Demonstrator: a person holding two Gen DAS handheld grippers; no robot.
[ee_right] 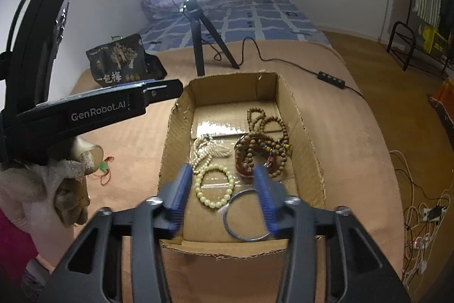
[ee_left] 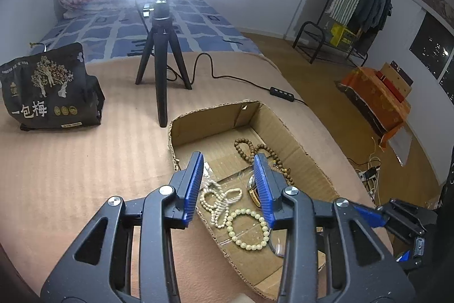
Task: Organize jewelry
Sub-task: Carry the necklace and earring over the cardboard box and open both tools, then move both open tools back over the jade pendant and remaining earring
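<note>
1 cardboard box [ee_right: 300, 115], 1 blue bangle [ee_right: 241, 232], perhaps 4 beaded strands [ee_right: 215, 186].

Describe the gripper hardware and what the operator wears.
Both the left gripper and the right gripper have black linkage arms with silver pivot bolts and ribbed blue pads. White "GenRobot.AI" lettering marks the left unit. The left hand wears a white knit glove.

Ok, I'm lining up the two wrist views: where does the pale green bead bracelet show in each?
Left wrist: pale green bead bracelet lies low centre, inside the cardboard box, near its front end.
Right wrist: centre, on the box floor.
Shared landmark: black tripod behind the box.
</note>
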